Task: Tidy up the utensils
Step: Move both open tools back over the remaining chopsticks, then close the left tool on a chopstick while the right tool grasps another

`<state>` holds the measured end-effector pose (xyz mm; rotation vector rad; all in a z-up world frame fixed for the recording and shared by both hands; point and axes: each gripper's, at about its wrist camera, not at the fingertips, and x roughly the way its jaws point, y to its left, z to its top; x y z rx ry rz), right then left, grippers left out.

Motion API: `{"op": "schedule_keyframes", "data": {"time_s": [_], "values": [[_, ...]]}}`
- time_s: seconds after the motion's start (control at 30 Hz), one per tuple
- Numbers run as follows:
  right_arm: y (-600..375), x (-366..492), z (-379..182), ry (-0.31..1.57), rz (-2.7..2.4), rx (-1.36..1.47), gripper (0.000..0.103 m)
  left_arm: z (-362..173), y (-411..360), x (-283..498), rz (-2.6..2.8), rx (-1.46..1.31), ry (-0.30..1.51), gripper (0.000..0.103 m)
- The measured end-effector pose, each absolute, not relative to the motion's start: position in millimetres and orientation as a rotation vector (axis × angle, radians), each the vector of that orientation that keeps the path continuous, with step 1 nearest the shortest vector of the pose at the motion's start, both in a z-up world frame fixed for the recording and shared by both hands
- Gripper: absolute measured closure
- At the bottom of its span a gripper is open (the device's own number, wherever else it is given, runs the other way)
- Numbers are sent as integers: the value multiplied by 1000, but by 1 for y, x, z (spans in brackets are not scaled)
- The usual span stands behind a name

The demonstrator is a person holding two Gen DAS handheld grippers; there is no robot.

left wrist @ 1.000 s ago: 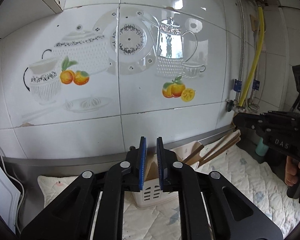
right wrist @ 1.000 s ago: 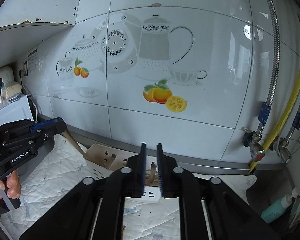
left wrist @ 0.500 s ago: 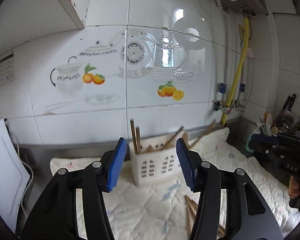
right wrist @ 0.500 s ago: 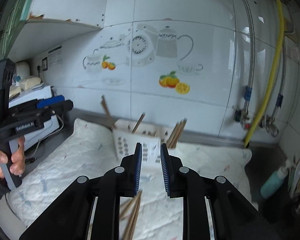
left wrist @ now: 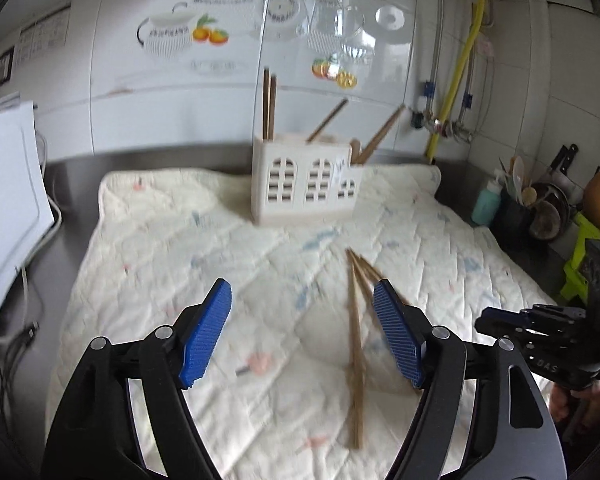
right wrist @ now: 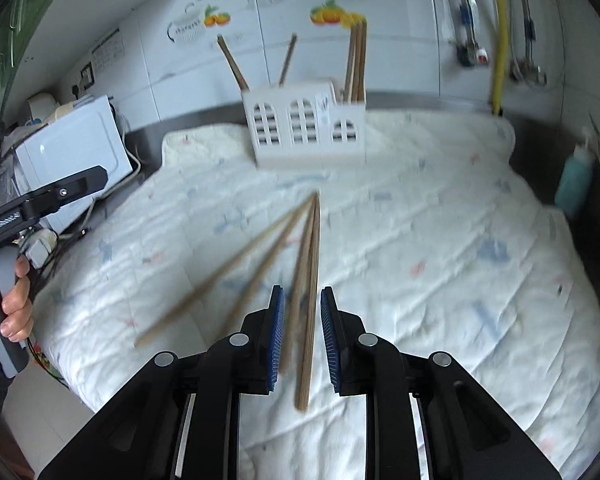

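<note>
Sorting is partway done, by my read: the white holder [right wrist: 306, 122] at the upper middle of the right view already has chopsticks standing in it, and four loose chopsticks [right wrist: 260, 264] lie on the quilted pad [right wrist: 440, 248] below it, fanned out from a shared tip near the holder. Count in the holder from the right view: one leaning left, one near the middle, a tight bundle in the low right compartment. Blur makes the bundle count uncertain, two or three. The left view shows two upright sticks at the holder's left plus two leaning right, so roughly five or six stowed; treat that as an estimate. Left claw [left wrist: 302, 330] is at lower centre of its view with jaws opening wide, nothing between the pads but pad fabric, and the loose sticks just inside its right finger. Right claw [right wrist: 302, 338] is at lower centre of its view, jaws nearly together with a narrow gap; two of the loose sticks run through that gap in the picture, but I can't tell if it's at their level, and the pads don't look to be pressing on them. One holder, one pad, two claws. Remaining: pick up the four loose sticks and drop them in the holder.
</note>
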<state>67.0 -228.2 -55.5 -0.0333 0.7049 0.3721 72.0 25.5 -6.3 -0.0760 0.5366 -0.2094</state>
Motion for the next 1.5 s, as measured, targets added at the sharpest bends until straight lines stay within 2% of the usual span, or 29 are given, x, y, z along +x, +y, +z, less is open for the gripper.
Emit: {"op": "schedule_keyframes", "data": {"time_s": [0.13,0.6,0.7,0.87,0.93,1.0,1.1,1.27,1.3,1.5], "values": [[-229,62,-77,746,365,-15,89,-29,23,64,-191,-83,581,29],[-227,77,-98,791,355,-6,91,-75,-2,51,-253,-26,687,29],[-226,78,-100,792,347,-16,95,-81,-8,51,-264,-11,700,30],[-229,78,-100,790,347,-7,96,-87,-21,58,-298,31,714,51],[-230,79,-100,790,346,0,96,-89,-26,60,-312,45,717,55],[-232,79,-100,792,348,9,96,-91,-31,64,-325,59,725,67],[-233,78,-100,790,347,13,96,-94,-35,72,-351,54,744,78],[-235,79,-100,790,349,16,96,-98,-36,81,-372,36,762,78],[-235,79,-100,790,349,17,96,-99,-36,82,-377,31,768,84],[-235,80,-101,791,349,19,96,-106,-35,84,-374,31,785,85]]}}
